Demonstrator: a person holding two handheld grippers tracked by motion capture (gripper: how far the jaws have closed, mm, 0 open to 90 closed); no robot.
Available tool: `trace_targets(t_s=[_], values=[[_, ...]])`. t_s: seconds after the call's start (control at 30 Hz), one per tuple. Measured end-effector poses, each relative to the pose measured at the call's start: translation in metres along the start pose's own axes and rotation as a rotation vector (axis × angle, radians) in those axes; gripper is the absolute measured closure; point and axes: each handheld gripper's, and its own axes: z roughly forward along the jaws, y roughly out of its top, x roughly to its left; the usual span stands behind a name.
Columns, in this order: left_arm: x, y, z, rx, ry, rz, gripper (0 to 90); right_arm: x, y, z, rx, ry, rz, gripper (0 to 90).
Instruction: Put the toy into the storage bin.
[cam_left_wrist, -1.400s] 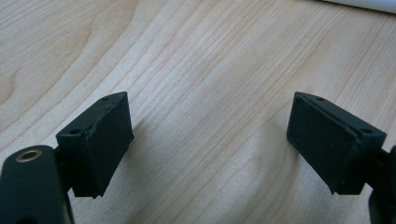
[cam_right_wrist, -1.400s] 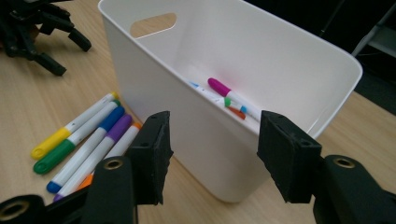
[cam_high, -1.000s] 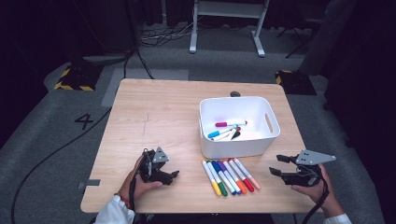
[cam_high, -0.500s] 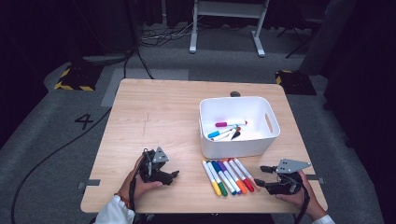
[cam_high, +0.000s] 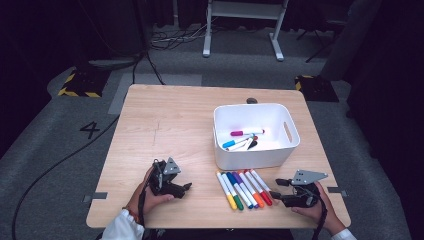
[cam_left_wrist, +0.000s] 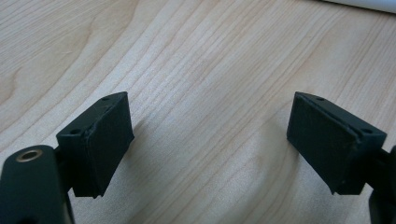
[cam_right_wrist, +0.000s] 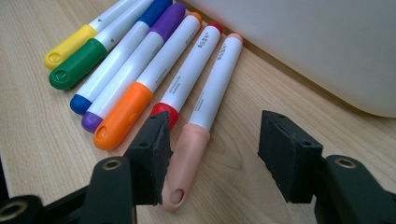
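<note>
Several capped markers (cam_high: 244, 189) lie side by side on the wooden table (cam_high: 165, 125), in front of a white bin (cam_high: 255, 159). My right gripper (cam_high: 277, 196) sits low at the row's right end, jaws open. In the right gripper view the pink marker (cam_right_wrist: 212, 93) lies between the open jaws of the right gripper (cam_right_wrist: 217, 140), its cap close to the left jaw, with the red marker (cam_right_wrist: 189, 70) beside it. My left gripper (cam_high: 186, 187) rests on the table to the left, and the left gripper (cam_left_wrist: 210, 130) is open over bare wood.
Inside the bin lie a magenta marker (cam_high: 246, 133), a blue marker (cam_high: 234, 143) and a dark one. The bin wall (cam_right_wrist: 327, 46) rises just beyond the row of markers. Cables and a stand are on the floor past the table's far edge.
My right gripper has come down and moved left, from beyond the table's right edge to the near ends of the markers. The left gripper has stayed put.
</note>
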Motion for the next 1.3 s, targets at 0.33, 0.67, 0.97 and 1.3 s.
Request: trace_targets(t_s=[0.33,0.67,0.97,1.3], values=[[0.0,0.0,0.0,0.0,0.002,0.001,14.5,-0.015,-0.008,0.006,0.04,-0.06,0.027,62.9],[0.0,0.0,0.0,-0.002,0.006,0.0,14.5,-0.03,-0.016,-0.001,0.018,-0.054,-0.012,72.2],[0.0,0.0,0.0,-0.002,0.006,-0.001,14.5,-0.02,-0.015,-0.01,-0.008,-0.068,-0.075,75.2],[0.0,0.0,0.0,-0.002,0.006,-0.001,14.5,-0.018,-0.014,-0.031,-0.078,-0.052,-0.086,75.3]])
